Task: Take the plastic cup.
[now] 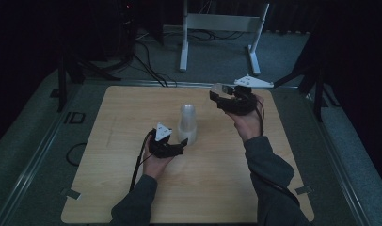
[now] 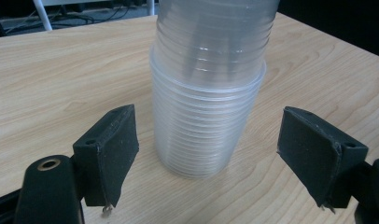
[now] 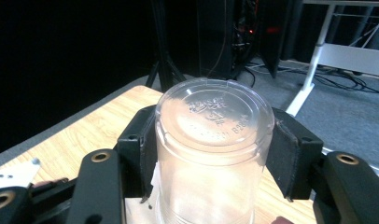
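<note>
A stack of clear plastic cups (image 1: 187, 125) stands upside down near the middle of the wooden table (image 1: 114, 141). My left gripper (image 1: 180, 145) sits low at the stack's base, open, its black pads (image 2: 110, 154) on either side of the stack (image 2: 206, 88) and apart from it. My right gripper (image 1: 220, 96) is raised over the far right of the table. It is shut on a single clear cup (image 3: 211, 149), held sideways with its embossed bottom facing away from the camera; the same cup (image 1: 218, 89) pokes out to the left.
The table's far edge lies just behind the right gripper. A white frame with legs (image 1: 217, 33) and cables (image 1: 147, 61) stand on the grey floor beyond. Dark stands flank the table at both sides. Bare wood spreads across the near half of the table.
</note>
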Motion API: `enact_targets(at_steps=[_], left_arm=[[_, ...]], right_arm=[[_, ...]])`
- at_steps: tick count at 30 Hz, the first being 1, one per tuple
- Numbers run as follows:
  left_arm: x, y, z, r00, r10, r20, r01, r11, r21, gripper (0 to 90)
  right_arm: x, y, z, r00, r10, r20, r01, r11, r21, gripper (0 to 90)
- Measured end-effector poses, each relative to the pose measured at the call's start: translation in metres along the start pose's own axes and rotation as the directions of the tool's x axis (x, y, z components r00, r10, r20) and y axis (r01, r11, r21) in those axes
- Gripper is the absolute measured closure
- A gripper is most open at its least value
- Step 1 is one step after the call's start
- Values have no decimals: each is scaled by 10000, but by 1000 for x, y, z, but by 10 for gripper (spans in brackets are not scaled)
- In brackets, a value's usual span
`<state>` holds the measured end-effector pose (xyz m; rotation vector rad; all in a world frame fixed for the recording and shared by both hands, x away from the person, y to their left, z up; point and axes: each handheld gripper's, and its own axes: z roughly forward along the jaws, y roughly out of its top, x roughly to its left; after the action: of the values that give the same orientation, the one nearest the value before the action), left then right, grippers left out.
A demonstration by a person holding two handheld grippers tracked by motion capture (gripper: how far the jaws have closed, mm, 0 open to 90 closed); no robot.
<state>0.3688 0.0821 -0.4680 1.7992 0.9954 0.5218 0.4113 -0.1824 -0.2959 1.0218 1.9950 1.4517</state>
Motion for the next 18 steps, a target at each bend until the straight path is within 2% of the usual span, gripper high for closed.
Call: enact_targets(at_steps=[6, 18], left_arm=[[-2, 1, -5, 10000, 14, 83, -12, 9998, -175, 201], [-8, 2, -11, 9995, 145, 270, -138, 9996, -246, 209]], right_arm=[[-7, -9, -7, 9995, 196, 260, -200, 9997, 139, 406], [-12, -30, -9, 9985, 380, 404, -399, 9981, 476, 406]])
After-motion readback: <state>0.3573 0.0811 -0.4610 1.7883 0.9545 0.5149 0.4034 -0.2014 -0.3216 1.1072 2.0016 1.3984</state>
